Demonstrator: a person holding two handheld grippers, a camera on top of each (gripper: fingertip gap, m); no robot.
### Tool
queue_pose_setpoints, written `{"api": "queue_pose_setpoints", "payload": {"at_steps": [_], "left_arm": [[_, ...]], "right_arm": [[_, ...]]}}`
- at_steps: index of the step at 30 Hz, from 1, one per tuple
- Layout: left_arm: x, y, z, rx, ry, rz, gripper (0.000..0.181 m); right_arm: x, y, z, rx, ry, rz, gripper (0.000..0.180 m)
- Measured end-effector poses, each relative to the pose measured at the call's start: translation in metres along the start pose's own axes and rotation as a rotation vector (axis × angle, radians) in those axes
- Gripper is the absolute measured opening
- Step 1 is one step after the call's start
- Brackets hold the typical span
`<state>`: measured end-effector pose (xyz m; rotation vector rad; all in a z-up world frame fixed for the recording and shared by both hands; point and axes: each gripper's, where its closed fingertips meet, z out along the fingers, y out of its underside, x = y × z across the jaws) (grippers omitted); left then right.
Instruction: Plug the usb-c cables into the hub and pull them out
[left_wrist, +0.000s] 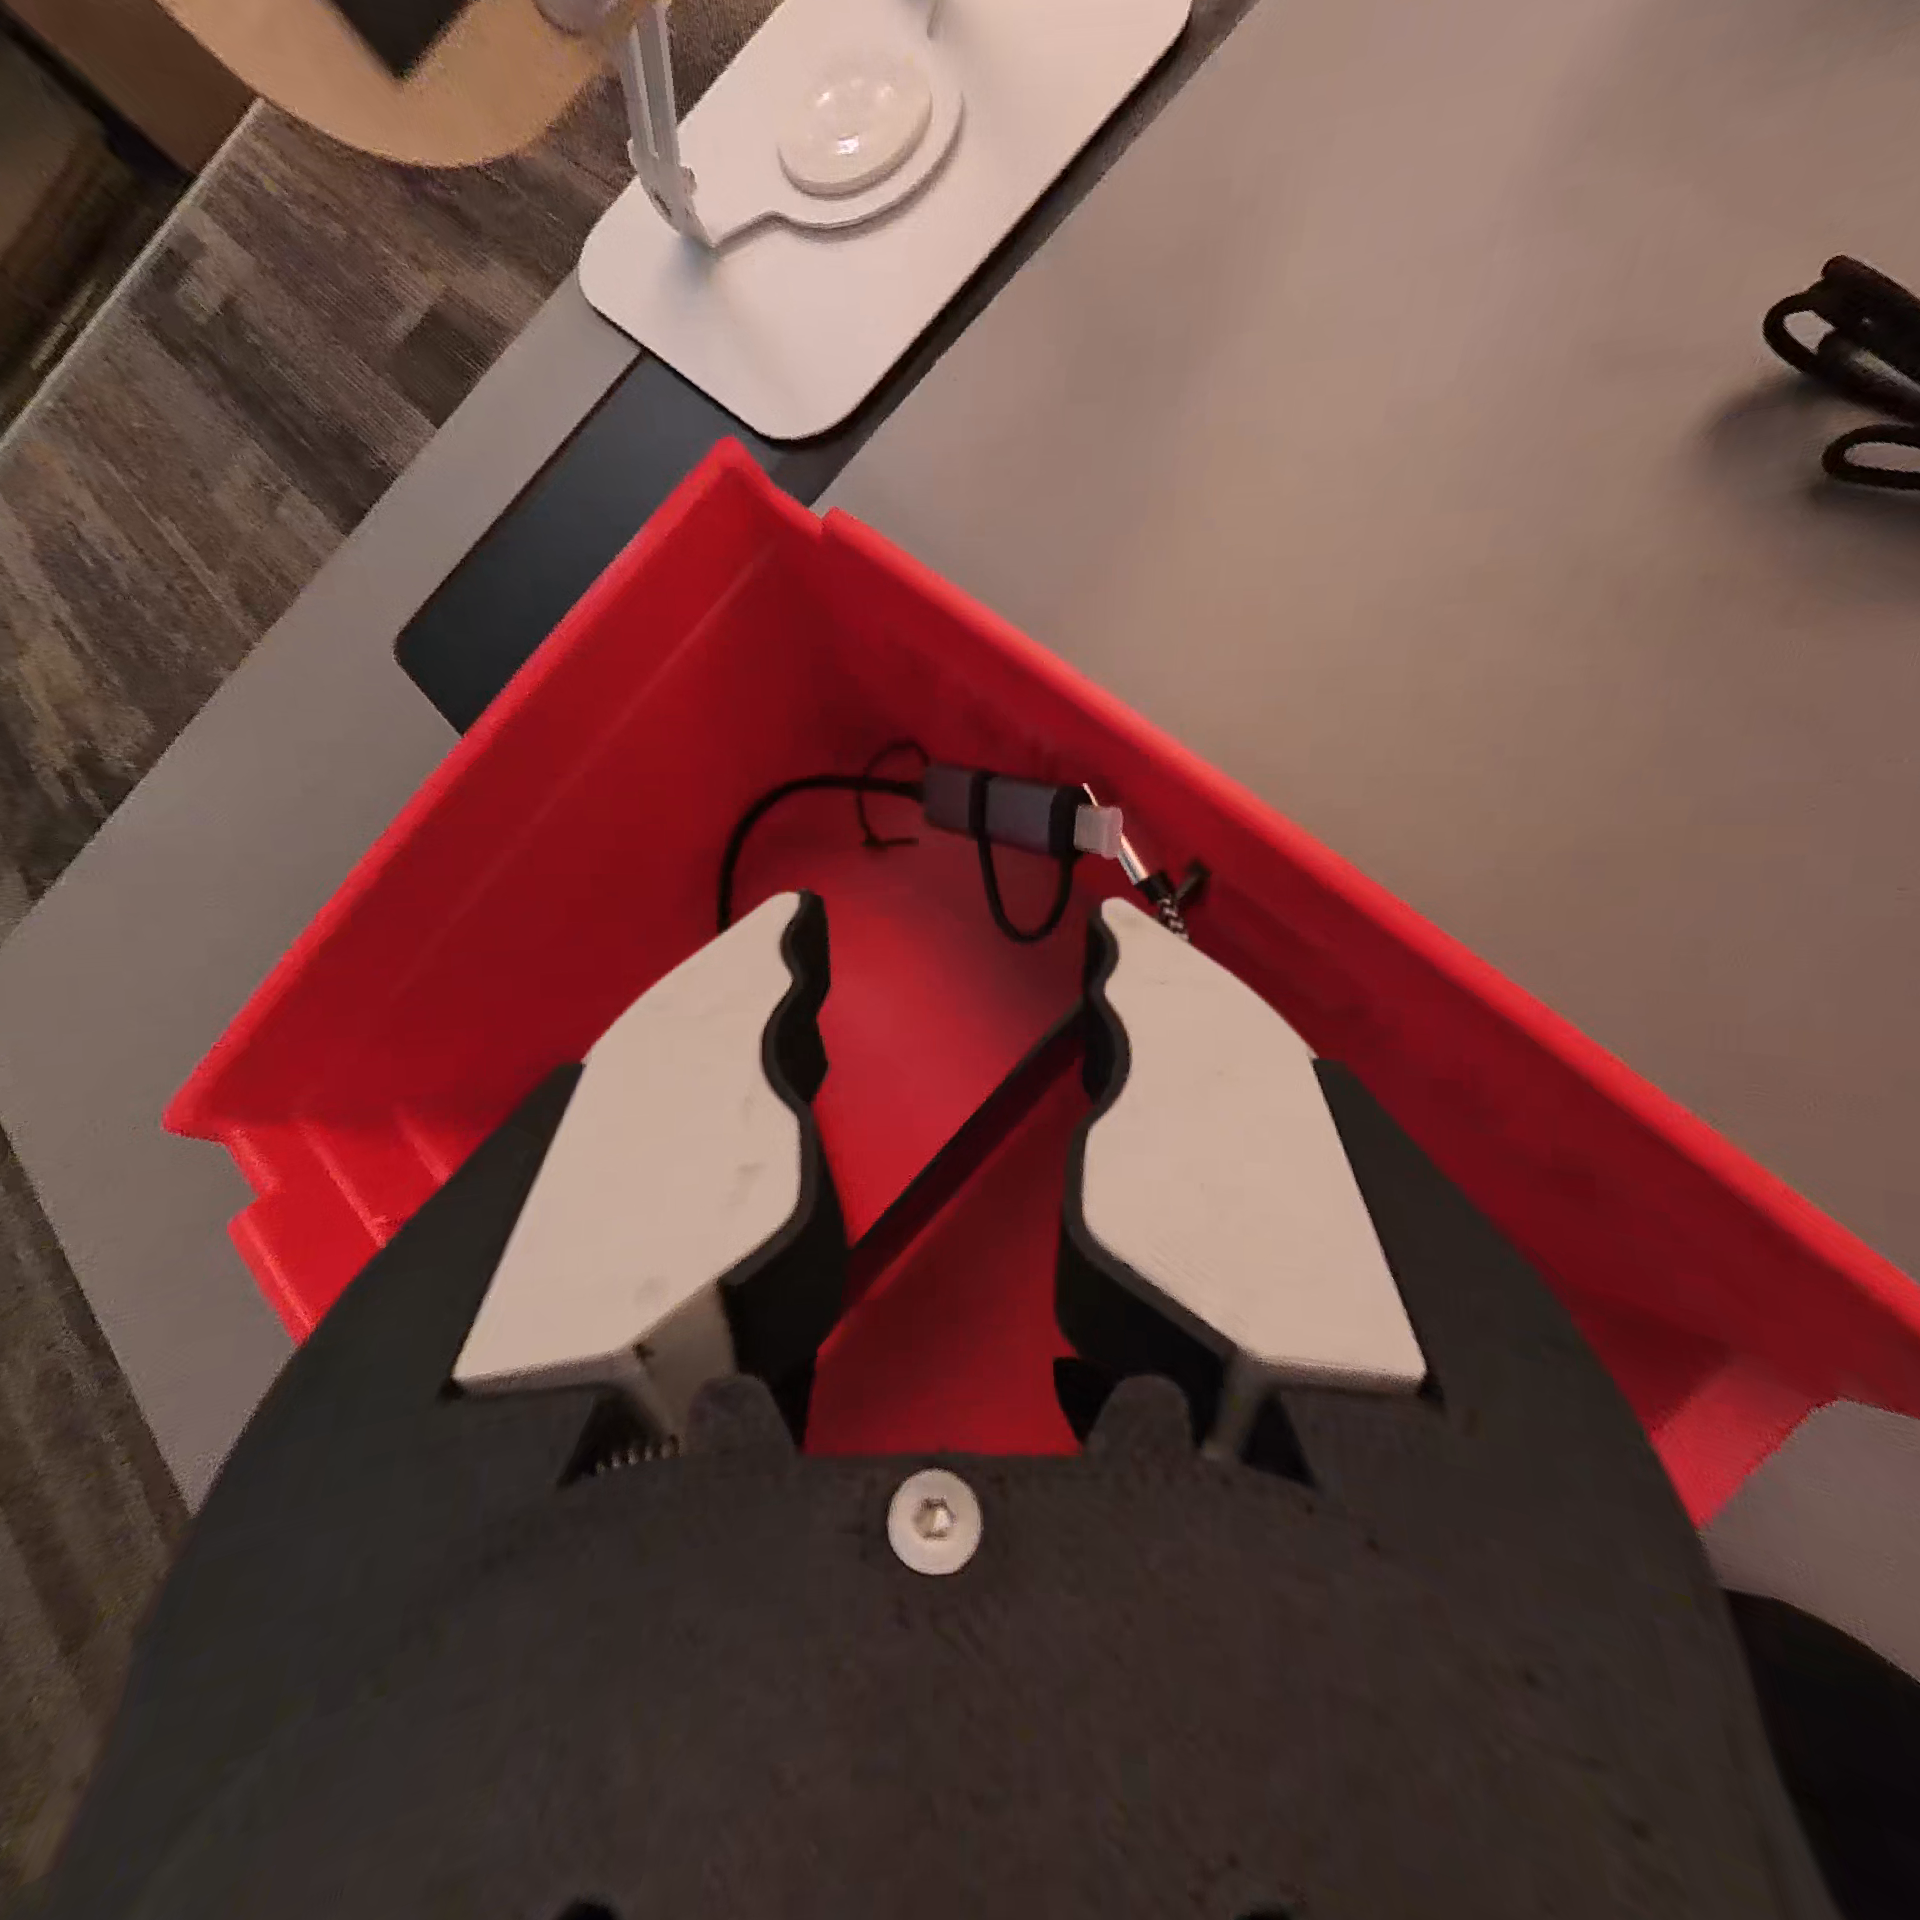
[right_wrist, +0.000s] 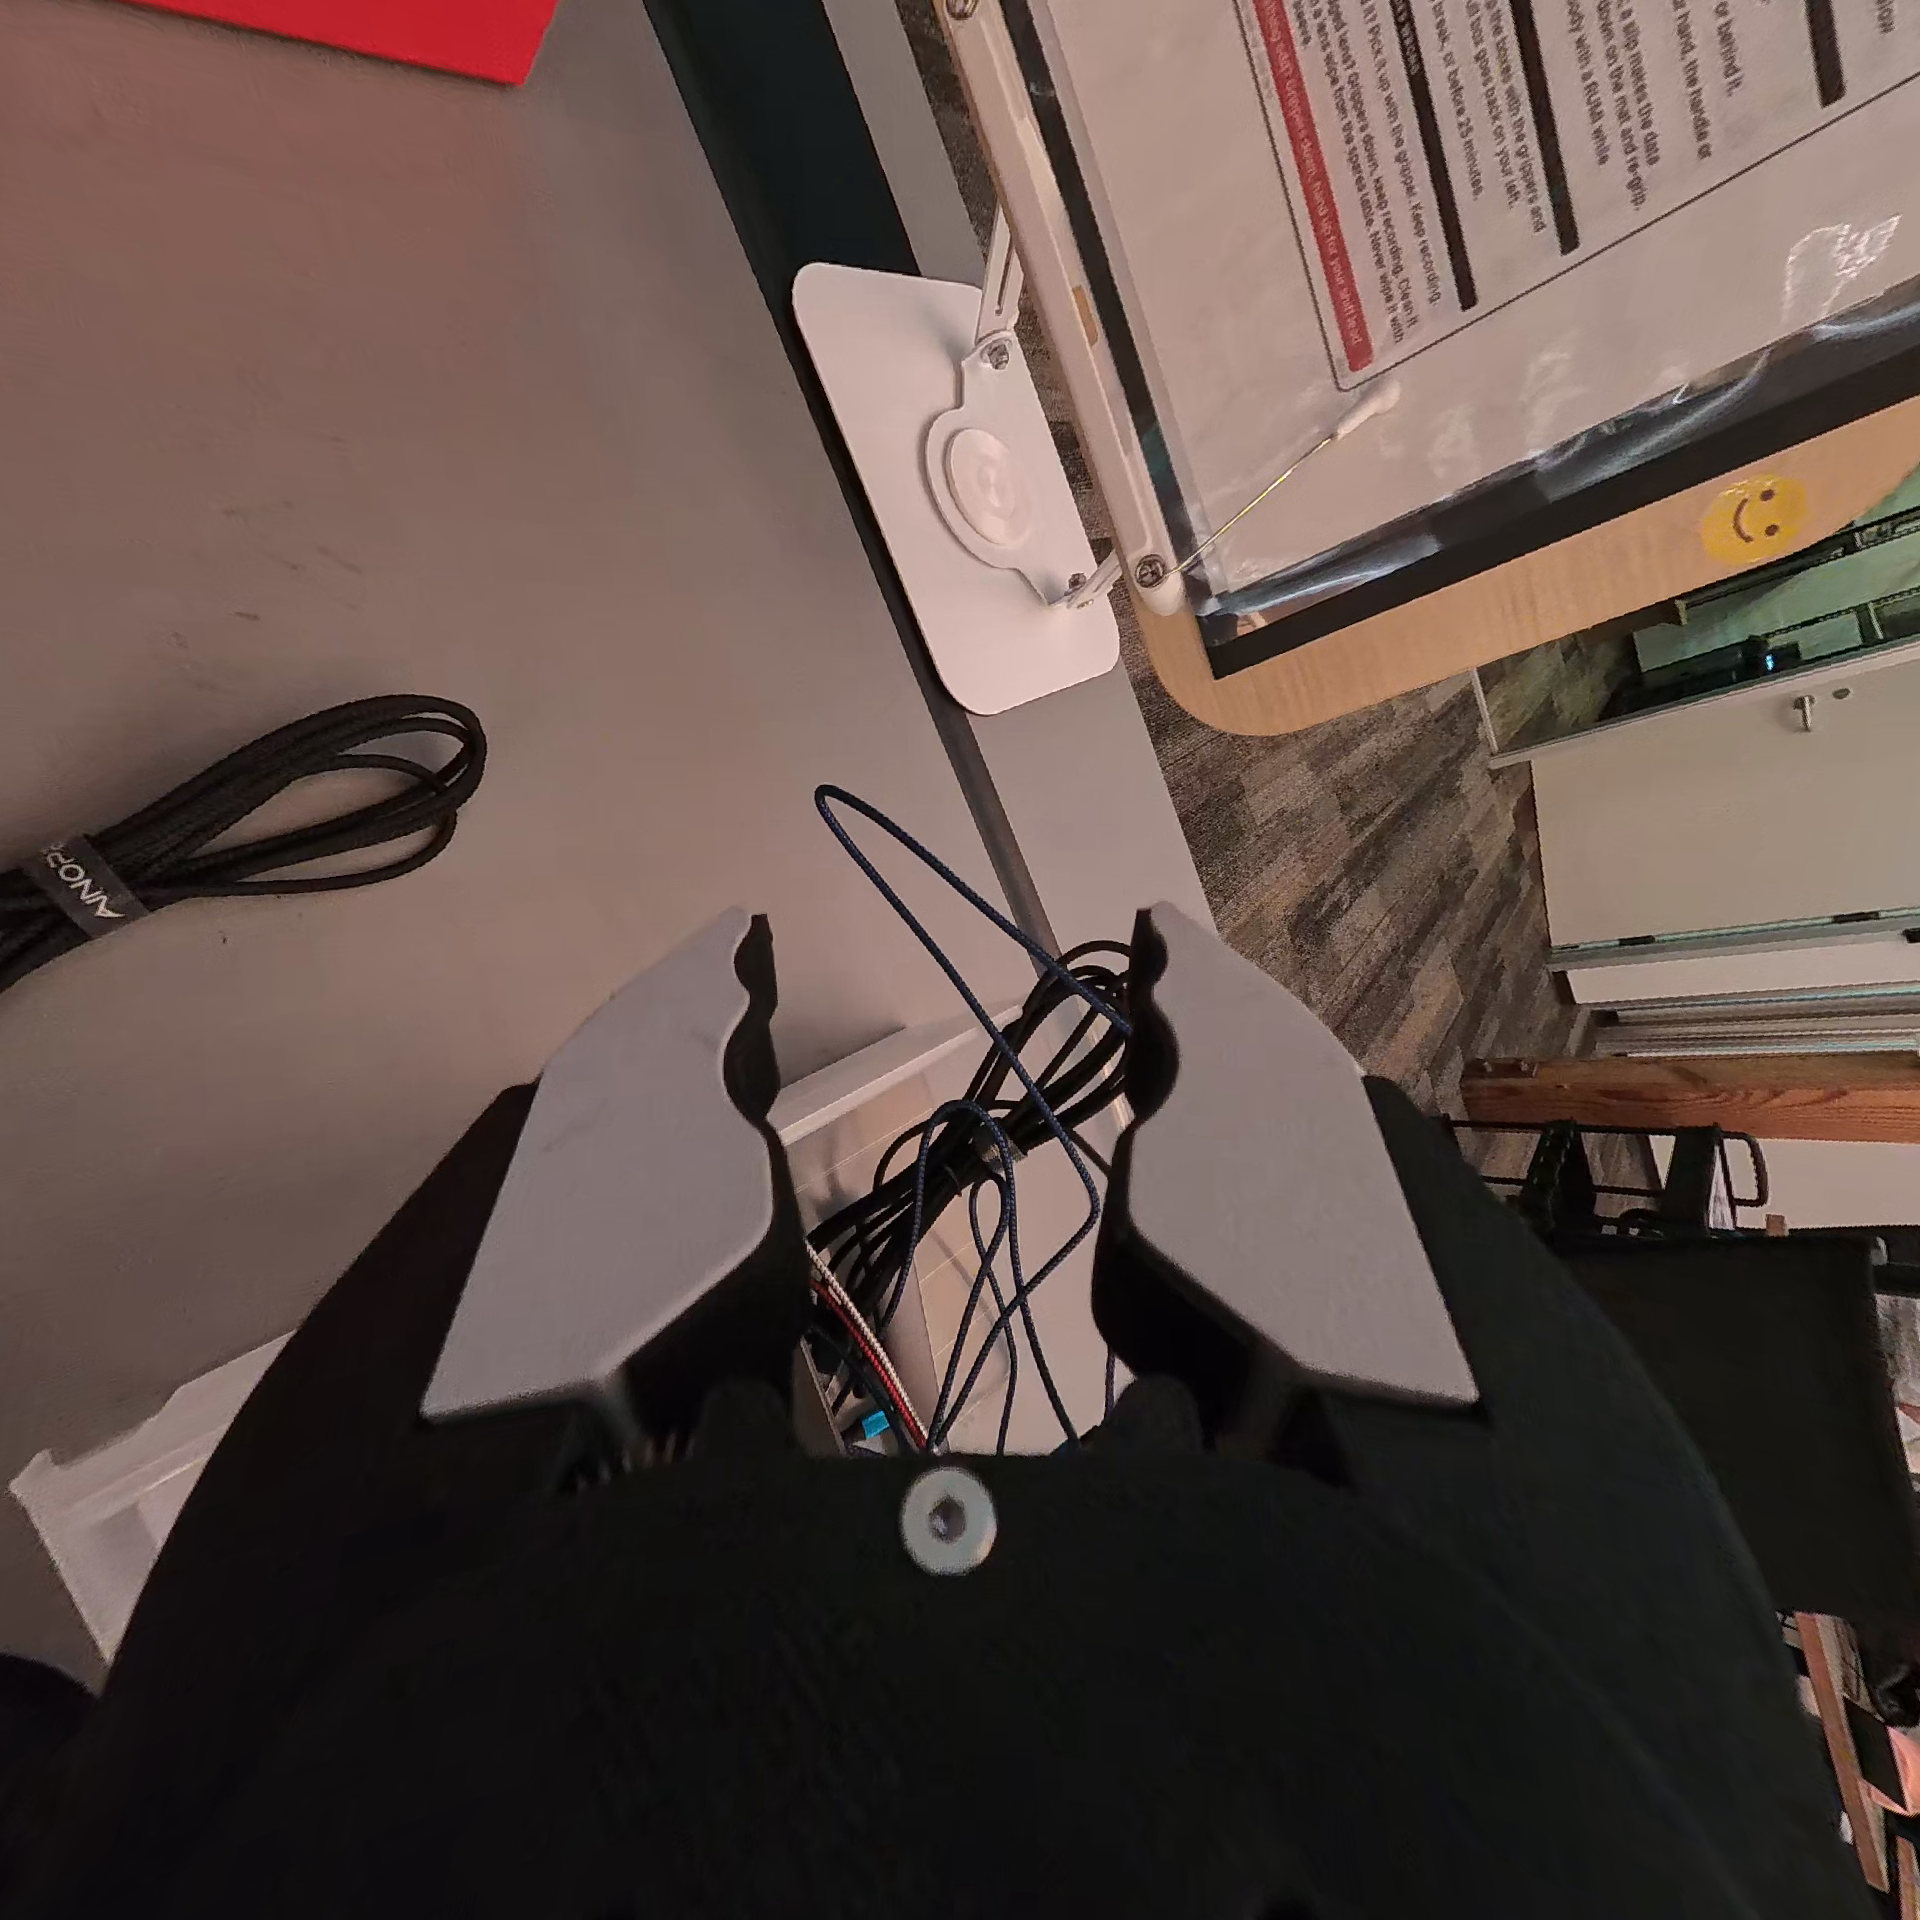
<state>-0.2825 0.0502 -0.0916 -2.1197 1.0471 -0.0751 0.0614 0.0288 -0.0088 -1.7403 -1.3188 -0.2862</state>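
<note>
I'm hovering my left gripper (left_wrist: 951, 914), jaws released, over the red bin (left_wrist: 623, 790); the hub (left_wrist: 997, 805) is lying crosswise just above the fingertips, centre frame. Right gripper (right_wrist: 951, 925) is hanging open over tangled cables (right_wrist: 997, 1164).

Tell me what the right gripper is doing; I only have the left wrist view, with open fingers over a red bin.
Observer: The right gripper hangs open over a pale bin of loose cables, holding nothing.
Operator: Which cables are in it?
Observer: A black bundle and a thin blue braided cable.
Operator: Is the black coil at my right edge tied?
Observer: Yes, the coiled black cable lies on the table, bound by a dark strap.
</note>
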Motion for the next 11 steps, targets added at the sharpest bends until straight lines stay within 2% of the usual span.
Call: {"api": "queue_pose_setpoints", "payload": {"at_steps": [11], "left_arm": [[0.013, 0.013, 0.025, -0.098, 0.045, 0.037, 0.035]], "right_arm": [[-0.002, 0.004, 0.004, -0.021, -0.012, -0.003, 0.066]]}}
